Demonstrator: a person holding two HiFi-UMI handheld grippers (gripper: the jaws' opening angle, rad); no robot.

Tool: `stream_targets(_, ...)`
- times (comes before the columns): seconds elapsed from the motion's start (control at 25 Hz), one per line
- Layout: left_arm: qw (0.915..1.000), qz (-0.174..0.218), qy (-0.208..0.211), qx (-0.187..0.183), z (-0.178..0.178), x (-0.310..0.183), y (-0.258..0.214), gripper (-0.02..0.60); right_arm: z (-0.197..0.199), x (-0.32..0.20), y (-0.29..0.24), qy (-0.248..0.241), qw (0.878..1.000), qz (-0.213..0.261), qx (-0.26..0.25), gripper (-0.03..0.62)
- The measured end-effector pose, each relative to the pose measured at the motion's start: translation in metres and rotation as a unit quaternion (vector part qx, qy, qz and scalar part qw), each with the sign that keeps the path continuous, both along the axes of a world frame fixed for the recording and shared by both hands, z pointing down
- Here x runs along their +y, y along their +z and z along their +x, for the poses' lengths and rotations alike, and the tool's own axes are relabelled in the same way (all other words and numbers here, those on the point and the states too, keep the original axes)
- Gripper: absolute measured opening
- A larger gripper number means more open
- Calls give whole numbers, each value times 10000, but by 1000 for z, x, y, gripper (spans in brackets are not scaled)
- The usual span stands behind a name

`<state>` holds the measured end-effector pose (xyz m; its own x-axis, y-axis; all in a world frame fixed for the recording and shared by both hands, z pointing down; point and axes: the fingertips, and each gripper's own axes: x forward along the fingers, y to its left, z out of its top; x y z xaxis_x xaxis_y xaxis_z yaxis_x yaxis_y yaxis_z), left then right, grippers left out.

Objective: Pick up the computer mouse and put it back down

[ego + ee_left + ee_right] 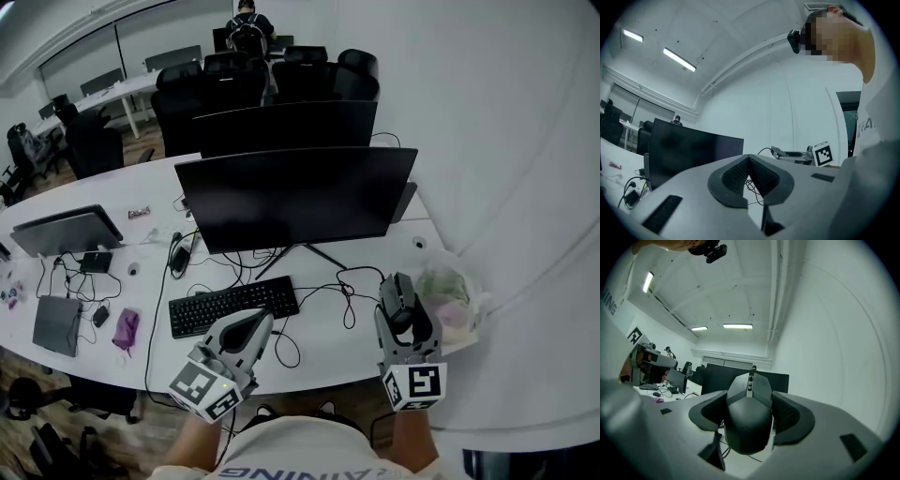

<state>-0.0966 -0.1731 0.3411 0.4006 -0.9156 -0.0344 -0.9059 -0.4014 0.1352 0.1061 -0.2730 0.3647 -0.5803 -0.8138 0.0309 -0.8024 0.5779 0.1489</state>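
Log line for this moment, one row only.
phase: mouse in the air | right gripper: shut on computer mouse, above desk | left gripper: shut, empty | put-down: not yet done

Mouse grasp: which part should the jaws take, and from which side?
Its two long flanks, approached from the tail end. The computer mouse is narrow across and its sides run nearly parallel; the right gripper holds it so, pads on either flank, scroll wheel pointing away.

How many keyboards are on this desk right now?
1: the black keyboard lies in front of the big monitor, just ahead of the left tongs. Others may be hidden behind that monitor.
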Motion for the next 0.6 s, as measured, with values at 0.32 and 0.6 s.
stream_targets(0.32,9999,153,-34,-30,0,4,-10,5,-2,8,-32,-142,9994,279,-163,301)
stream_targets(0.6,9997,193,-119,-1,-2,7,-14,5,-5,10,-39,-286,9988,392,-116,301)
